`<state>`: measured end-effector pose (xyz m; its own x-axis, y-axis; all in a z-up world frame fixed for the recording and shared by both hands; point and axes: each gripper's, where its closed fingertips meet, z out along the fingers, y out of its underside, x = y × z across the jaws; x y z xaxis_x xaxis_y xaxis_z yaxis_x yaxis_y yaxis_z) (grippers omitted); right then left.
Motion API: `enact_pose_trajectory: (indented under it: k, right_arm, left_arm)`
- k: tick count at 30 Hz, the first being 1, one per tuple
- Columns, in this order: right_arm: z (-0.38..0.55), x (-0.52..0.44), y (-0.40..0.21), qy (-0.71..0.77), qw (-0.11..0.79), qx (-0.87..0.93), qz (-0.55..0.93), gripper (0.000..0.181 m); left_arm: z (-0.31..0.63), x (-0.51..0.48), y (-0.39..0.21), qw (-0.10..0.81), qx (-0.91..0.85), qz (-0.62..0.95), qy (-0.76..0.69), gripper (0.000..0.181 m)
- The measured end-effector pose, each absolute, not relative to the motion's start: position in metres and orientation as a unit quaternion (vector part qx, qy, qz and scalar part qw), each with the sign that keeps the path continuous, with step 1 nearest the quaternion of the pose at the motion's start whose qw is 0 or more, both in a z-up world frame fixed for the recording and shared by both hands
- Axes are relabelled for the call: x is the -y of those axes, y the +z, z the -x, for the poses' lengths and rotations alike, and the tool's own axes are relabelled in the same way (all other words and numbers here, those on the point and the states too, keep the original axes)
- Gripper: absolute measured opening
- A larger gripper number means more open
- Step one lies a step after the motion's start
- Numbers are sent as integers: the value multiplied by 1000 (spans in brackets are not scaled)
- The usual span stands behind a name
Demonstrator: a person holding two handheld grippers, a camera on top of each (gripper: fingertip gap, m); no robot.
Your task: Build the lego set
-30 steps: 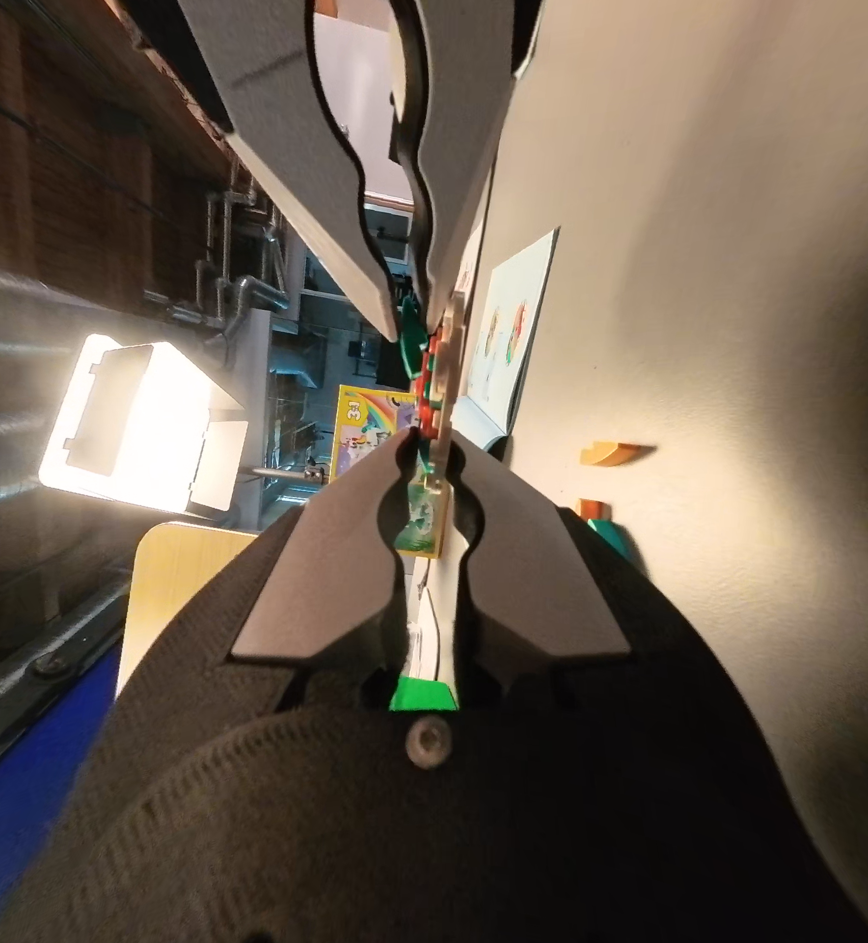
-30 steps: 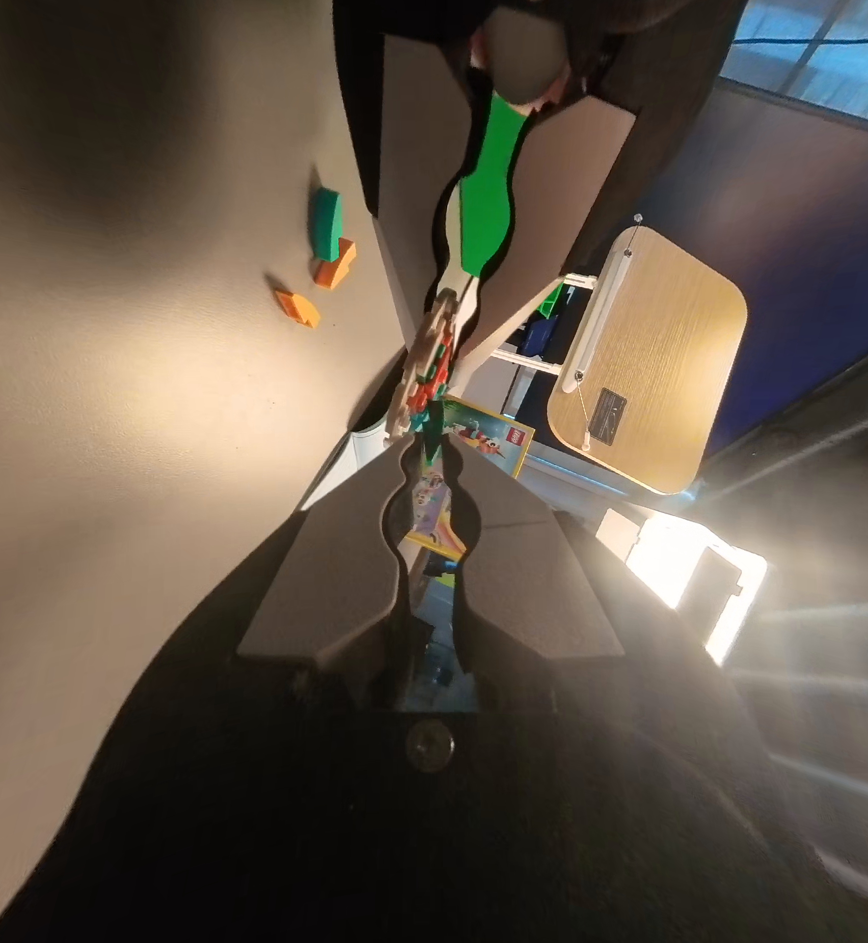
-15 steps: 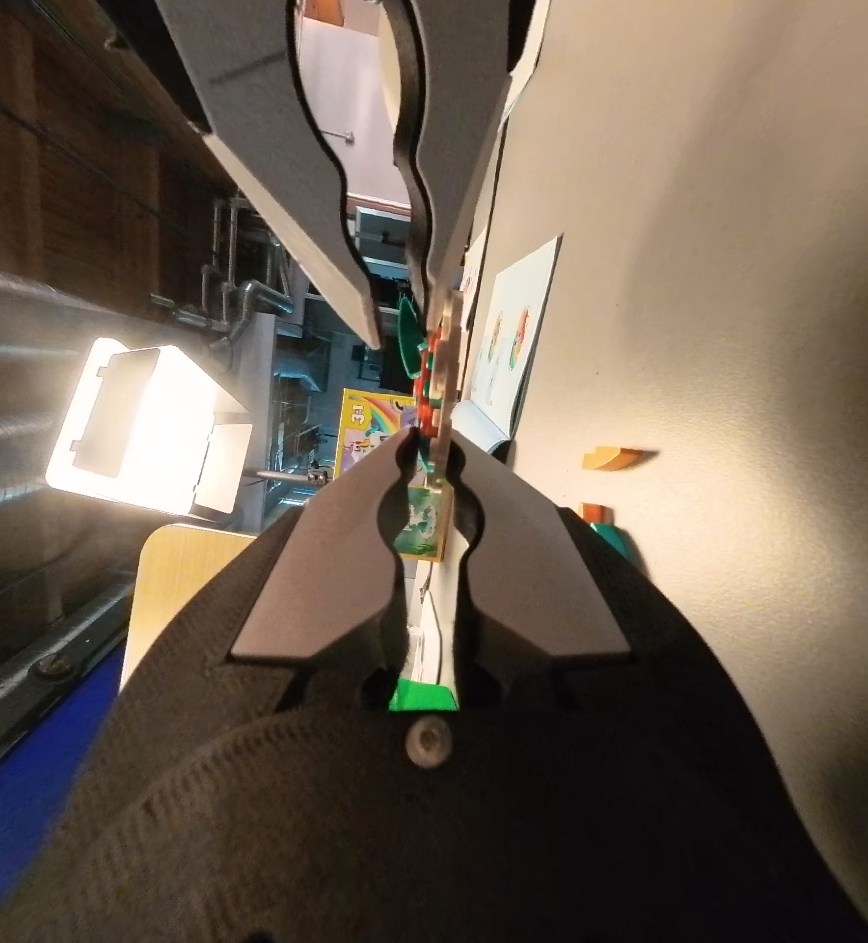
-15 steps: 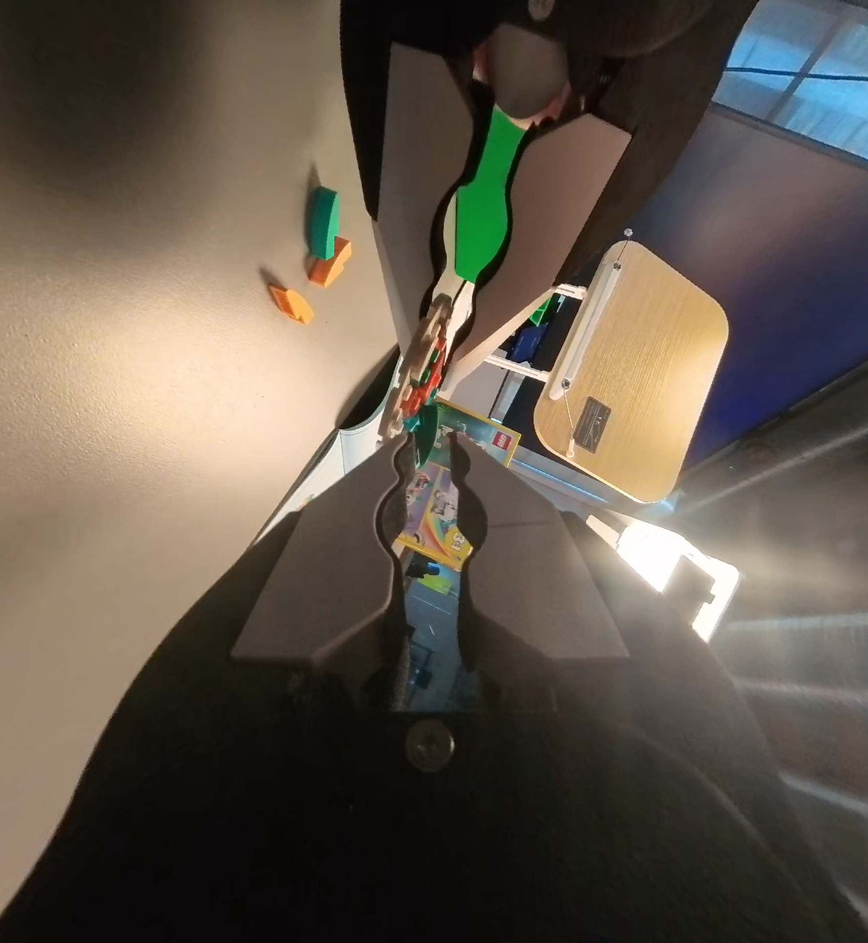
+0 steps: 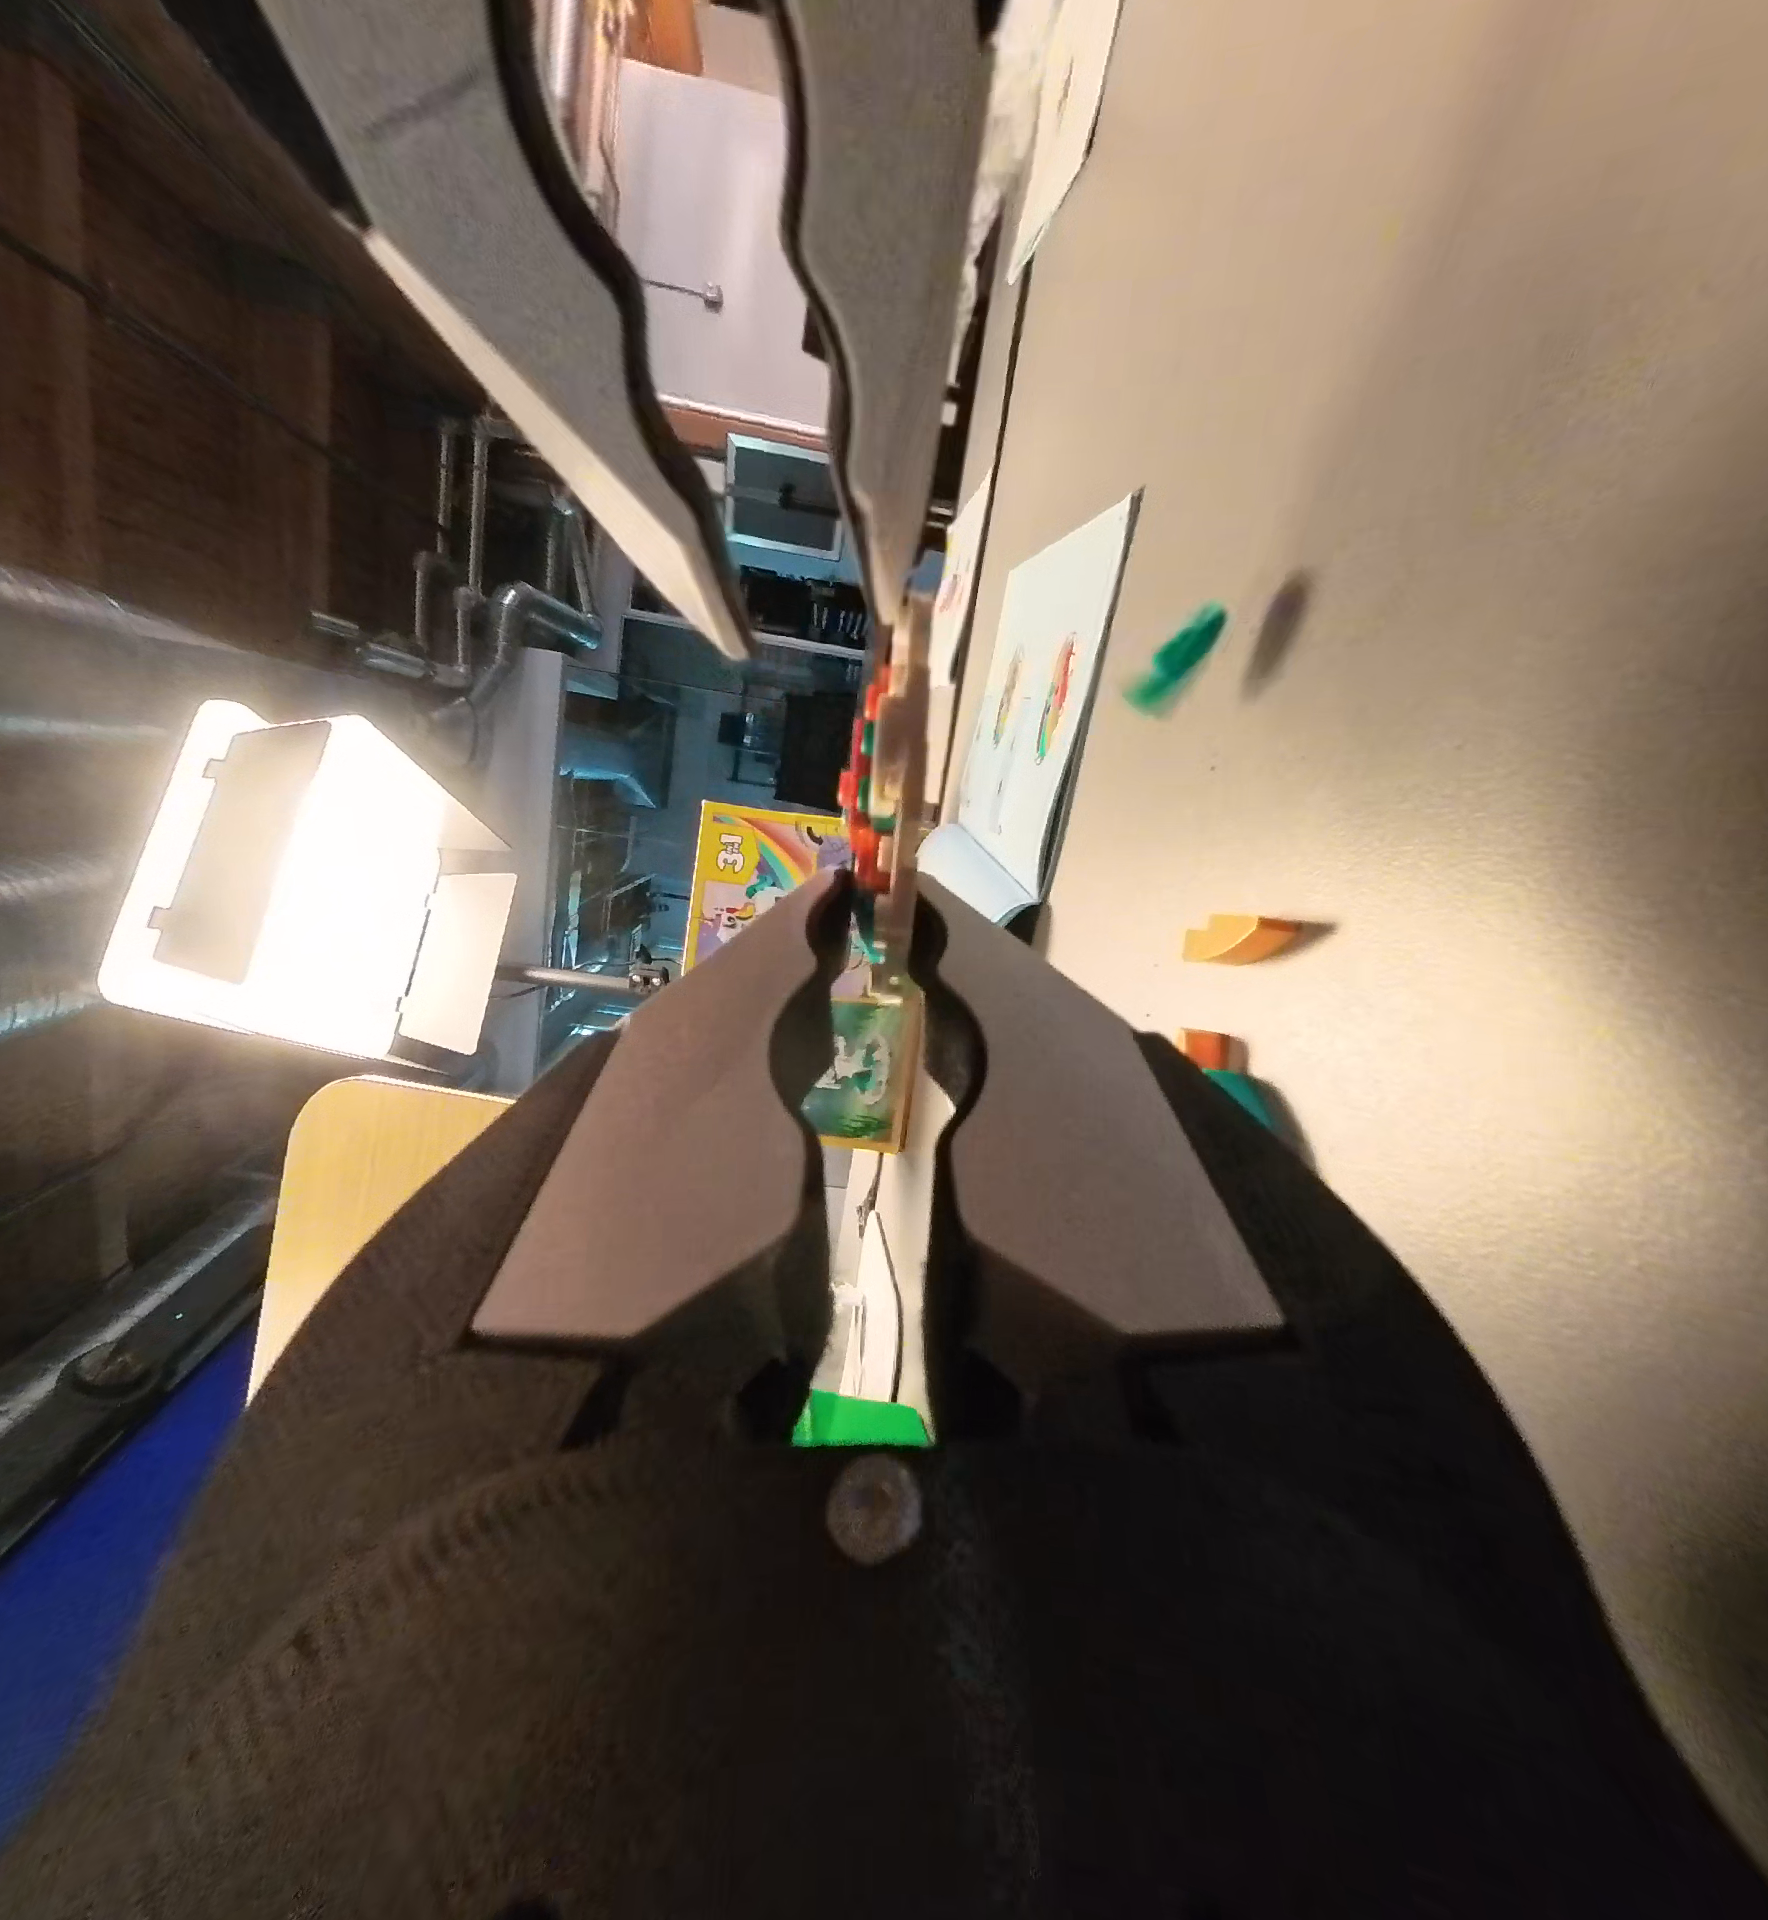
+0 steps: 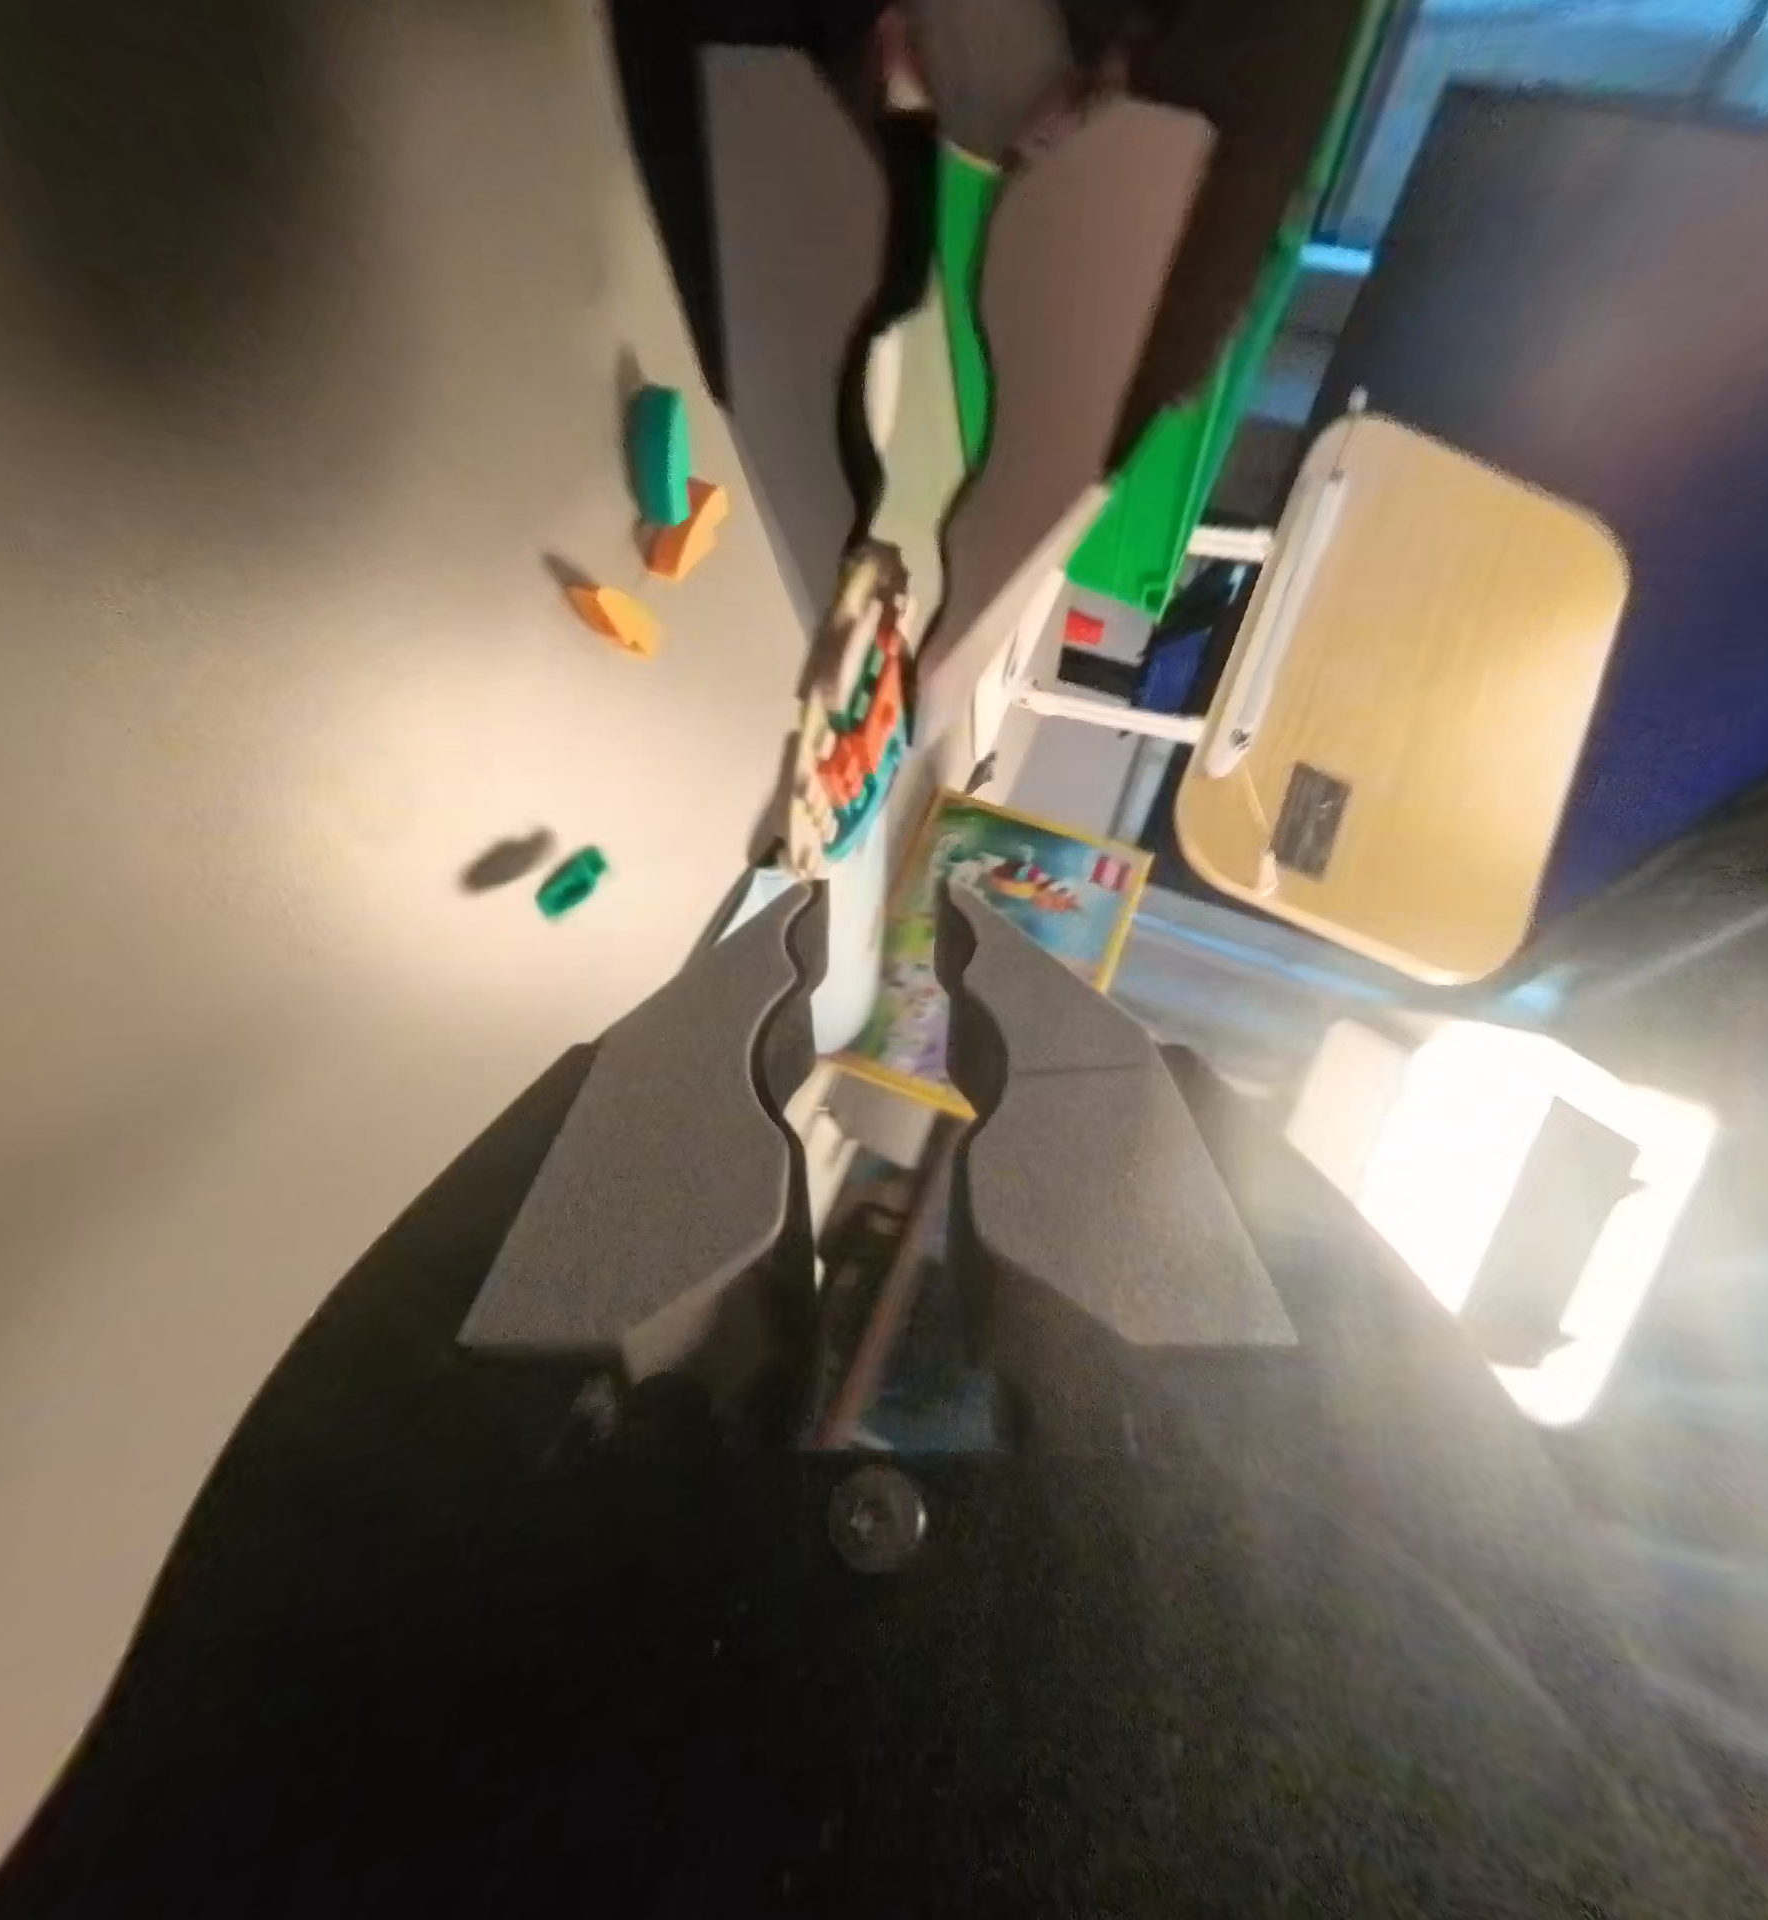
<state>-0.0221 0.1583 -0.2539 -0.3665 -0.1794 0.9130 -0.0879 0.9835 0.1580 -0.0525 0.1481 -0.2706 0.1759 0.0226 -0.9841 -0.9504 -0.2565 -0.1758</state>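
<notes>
My left gripper (image 5: 880, 894) is shut on the edge of the lego assembly (image 5: 901, 748), a tan plate with red and green bricks, held above the table. It also shows in the right wrist view (image 6: 859, 727), with the left gripper (image 6: 890, 540) at its far end. My right gripper (image 6: 880, 914) is open and empty, just short of the assembly's near end; it also shows in the left wrist view (image 5: 812, 623). A small green piece (image 6: 570, 883) is loose beside the assembly, blurred (image 5: 1176, 655), with its shadow apart from it on the table.
On the grey table (image 6: 236, 727) lie a teal brick (image 6: 656, 468), an orange brick (image 6: 688, 530) and an orange curved brick (image 6: 615, 618). An open instruction booklet (image 5: 1056, 707) and the lego box (image 6: 1015, 904) sit farther off. A bright lamp (image 5: 308, 883) glares. Some 4 centimetres of space lies between my two pairs of fingers.
My right gripper has opened and drawn back from the assembly. The small green piece it held against the assembly has come away and dropped towards the table. The left gripper keeps its hold.
</notes>
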Motion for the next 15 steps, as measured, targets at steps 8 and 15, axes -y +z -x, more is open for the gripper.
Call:
enact_pose_trajectory:
  k: [8, 15]
  right_arm:
    - [12, -196, -293, 266, 331, 815, 394, 20]
    - [19, -199, -337, 326, 237, 738, 542, 22]
  left_arm:
    - [65, -148, -269, 461, -359, 621, 523, 8]
    - [80, -148, -268, 450, -326, 642, 528, 8]
